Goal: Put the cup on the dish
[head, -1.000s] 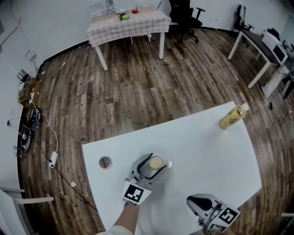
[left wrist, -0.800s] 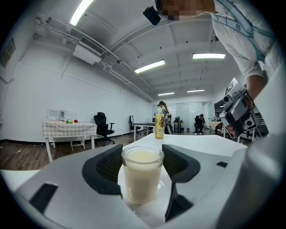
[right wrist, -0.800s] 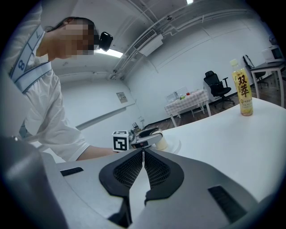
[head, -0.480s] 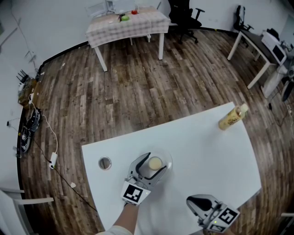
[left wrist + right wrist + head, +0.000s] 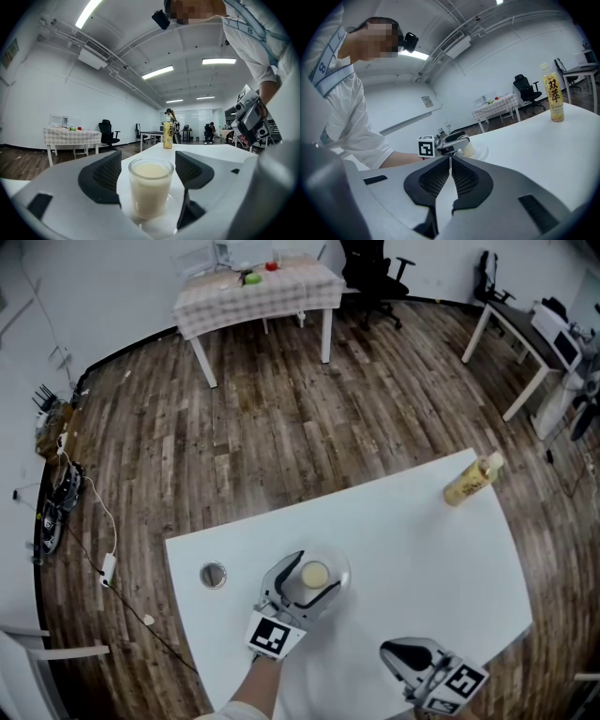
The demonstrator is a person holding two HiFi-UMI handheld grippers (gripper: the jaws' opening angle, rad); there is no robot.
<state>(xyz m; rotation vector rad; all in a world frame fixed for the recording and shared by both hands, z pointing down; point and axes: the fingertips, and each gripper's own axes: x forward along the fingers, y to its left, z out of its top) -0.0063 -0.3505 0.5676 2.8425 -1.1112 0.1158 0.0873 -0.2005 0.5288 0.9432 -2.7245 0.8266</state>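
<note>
Head view: the left gripper (image 5: 317, 572) straddles the upright cup (image 5: 315, 575), which stands on the dish (image 5: 343, 564) on the tabletop (image 5: 422, 549). The right gripper (image 5: 389, 651) is well apart from them.

Left gripper view: its jaws have just been opening, and the pads are clear of the cup between them.

Right gripper view: its jaws are together, with nothing between them.
</note>
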